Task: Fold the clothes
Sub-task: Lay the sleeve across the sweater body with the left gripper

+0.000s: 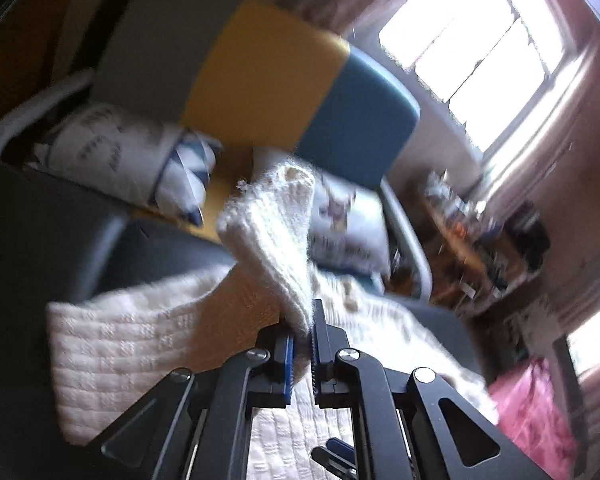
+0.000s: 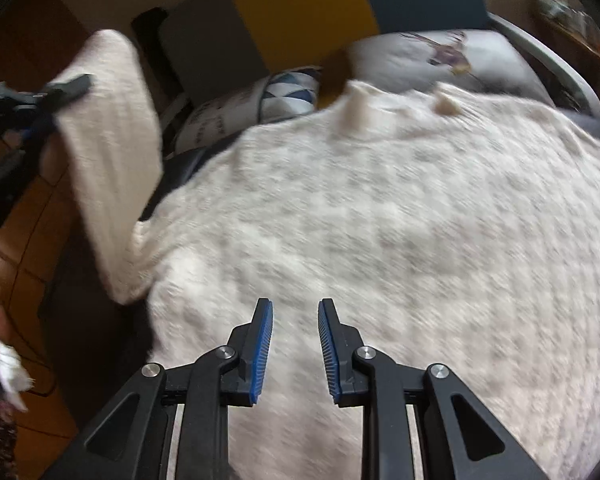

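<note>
A cream knitted sweater (image 2: 380, 208) lies spread on a dark sofa seat, collar toward the cushions. My left gripper (image 1: 302, 322) is shut on the sweater's left sleeve (image 1: 272, 236) and holds it lifted above the seat. In the right wrist view that sleeve (image 2: 112, 152) hangs raised at the left with the left gripper (image 2: 66, 88) on its cuff. My right gripper (image 2: 294, 308) is open and empty, hovering just above the sweater's lower body.
Patterned cushions (image 1: 112, 152) (image 2: 440, 56) lean against a grey, yellow and blue sofa back (image 1: 268, 76). A cluttered wooden shelf (image 1: 480, 240) and bright window (image 1: 472, 36) are at the right. A pink bag (image 1: 536, 412) sits low right. Wooden floor (image 2: 32, 216) lies left of the sofa.
</note>
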`<act>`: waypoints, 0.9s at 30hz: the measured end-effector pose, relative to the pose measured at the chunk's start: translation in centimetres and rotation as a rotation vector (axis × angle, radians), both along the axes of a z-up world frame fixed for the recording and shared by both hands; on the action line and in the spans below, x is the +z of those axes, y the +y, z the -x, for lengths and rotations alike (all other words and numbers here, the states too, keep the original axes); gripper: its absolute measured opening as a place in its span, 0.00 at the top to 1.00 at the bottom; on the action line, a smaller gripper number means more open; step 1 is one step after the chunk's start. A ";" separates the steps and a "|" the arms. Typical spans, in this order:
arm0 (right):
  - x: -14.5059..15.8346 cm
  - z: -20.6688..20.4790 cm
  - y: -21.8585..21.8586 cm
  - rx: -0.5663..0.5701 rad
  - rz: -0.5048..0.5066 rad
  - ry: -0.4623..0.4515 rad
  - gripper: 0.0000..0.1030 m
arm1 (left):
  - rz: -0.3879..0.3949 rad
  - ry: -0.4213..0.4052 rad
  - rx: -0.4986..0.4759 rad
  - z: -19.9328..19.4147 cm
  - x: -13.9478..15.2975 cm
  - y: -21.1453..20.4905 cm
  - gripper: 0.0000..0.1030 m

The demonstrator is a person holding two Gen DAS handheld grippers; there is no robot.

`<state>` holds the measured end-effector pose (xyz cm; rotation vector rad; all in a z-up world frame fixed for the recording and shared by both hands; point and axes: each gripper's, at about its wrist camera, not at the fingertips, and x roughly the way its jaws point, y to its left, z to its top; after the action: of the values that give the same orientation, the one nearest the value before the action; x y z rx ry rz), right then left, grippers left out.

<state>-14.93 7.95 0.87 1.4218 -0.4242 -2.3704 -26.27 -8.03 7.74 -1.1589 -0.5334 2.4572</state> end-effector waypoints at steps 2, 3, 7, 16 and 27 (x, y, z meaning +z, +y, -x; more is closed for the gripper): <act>-0.5 -0.4 1.3 -0.023 0.018 -0.015 0.78 | 0.046 -0.034 -0.030 -0.5 -2.4 2.5 0.94; -0.7 -0.6 2.0 -0.034 0.026 -0.023 0.78 | 0.065 -0.056 -0.045 -0.8 -3.8 3.5 0.94; -1.7 -1.3 4.6 -0.079 0.062 -0.053 0.78 | 0.146 -0.113 -0.088 -1.5 -7.8 6.8 0.93; -1.9 -1.2 7.2 -0.123 0.188 -0.038 0.77 | 0.087 -0.115 -0.090 -4.9 -9.4 4.9 0.40; -2.2 3.9 5.7 -0.167 0.284 -0.087 0.64 | 0.163 -0.008 0.023 -13.6 -9.5 -3.0 0.32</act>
<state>-18.85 13.67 -1.36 1.4054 -0.8959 -2.2651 -12.65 -11.07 -1.80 -1.2310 -0.3561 2.5565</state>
